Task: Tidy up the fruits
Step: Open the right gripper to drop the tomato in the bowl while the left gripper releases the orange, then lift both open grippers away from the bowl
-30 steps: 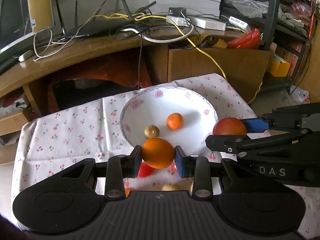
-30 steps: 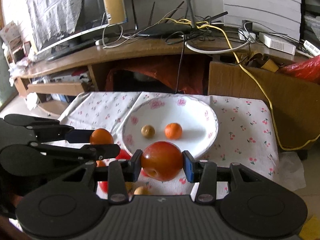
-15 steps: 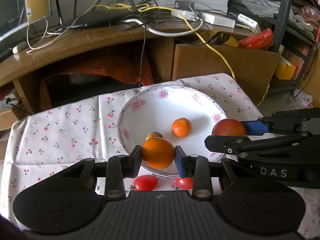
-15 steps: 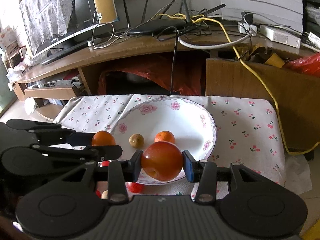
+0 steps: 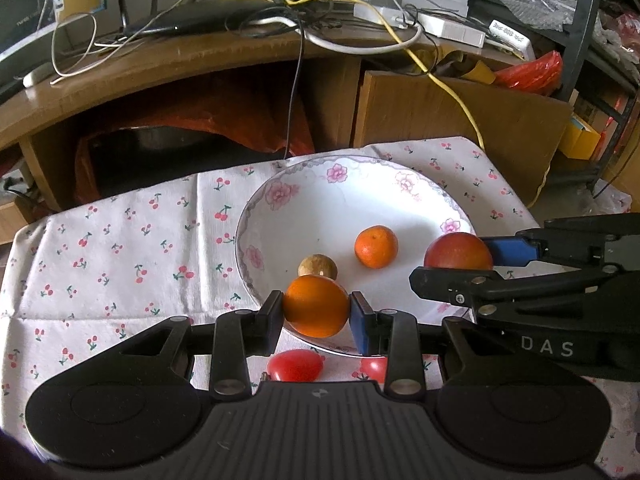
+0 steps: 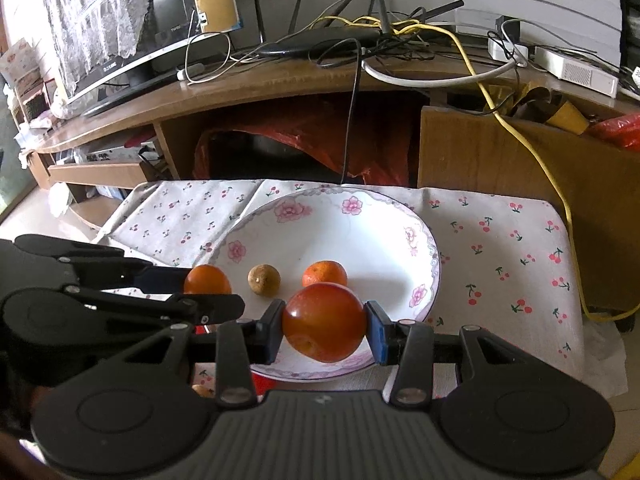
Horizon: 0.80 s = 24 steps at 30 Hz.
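You hold one fruit in each gripper now. Your left gripper (image 5: 316,312) is clenched on an orange (image 5: 316,306), which hangs over the near rim of the white flowered plate (image 5: 360,184). Your right gripper (image 6: 325,328) grasps a red apple (image 6: 324,322) in the same way, also above the near edge of the plate, on its right side. Neither fruit touches the plate as far as I can judge, so both are carried and not yet set down. Inside the plate there are already two fruits: a small mandarin (image 5: 376,247) and a small brown round fruit (image 5: 317,267), which lie near each other but apart. On the cherry-print tablecloth (image 5: 120,248), in front of the plate, at least two small red tomatoes (image 5: 295,365) wait, partly hidden under your left gripper, and the right wrist view shows the edge of one more pale small fruit (image 6: 202,391) low beside the gripper body, too hidden to name. So I judge the task is about in the middle: two pieces are placed, two are in your grippers just over the plate, and some small pieces are left on the cloth. For the next step you probably need to lower both fruits into free space on the plate, away from the mandarin, because round fruits can roll.
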Tool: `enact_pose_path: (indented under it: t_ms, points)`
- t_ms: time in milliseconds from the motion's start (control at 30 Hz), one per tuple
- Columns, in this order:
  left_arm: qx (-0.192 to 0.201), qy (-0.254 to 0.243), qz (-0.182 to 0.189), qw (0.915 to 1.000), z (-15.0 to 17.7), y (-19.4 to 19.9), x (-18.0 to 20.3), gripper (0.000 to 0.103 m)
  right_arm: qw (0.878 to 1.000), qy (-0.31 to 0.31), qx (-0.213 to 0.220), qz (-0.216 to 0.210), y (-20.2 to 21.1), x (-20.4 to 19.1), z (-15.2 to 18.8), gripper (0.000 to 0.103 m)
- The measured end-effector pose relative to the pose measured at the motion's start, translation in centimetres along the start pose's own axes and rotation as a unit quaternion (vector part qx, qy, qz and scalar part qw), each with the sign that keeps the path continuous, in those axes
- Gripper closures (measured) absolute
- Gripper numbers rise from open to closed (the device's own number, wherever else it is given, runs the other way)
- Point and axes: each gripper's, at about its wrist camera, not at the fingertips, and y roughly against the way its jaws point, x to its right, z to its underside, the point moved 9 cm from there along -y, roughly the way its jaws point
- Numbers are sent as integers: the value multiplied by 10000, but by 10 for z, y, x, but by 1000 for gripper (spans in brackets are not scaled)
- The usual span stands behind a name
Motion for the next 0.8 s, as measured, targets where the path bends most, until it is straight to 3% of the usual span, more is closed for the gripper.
enact_pose_path:
  t_ms: [467,800]
  points:
    - [128,59,-153,9998,-4,3,-6,50,9999,-91,68,-85,-1,2,-2,44]
    - [291,118,-182,9993,-9,16,-11,42,9995,-31,329,-24,10,2,-10,35]
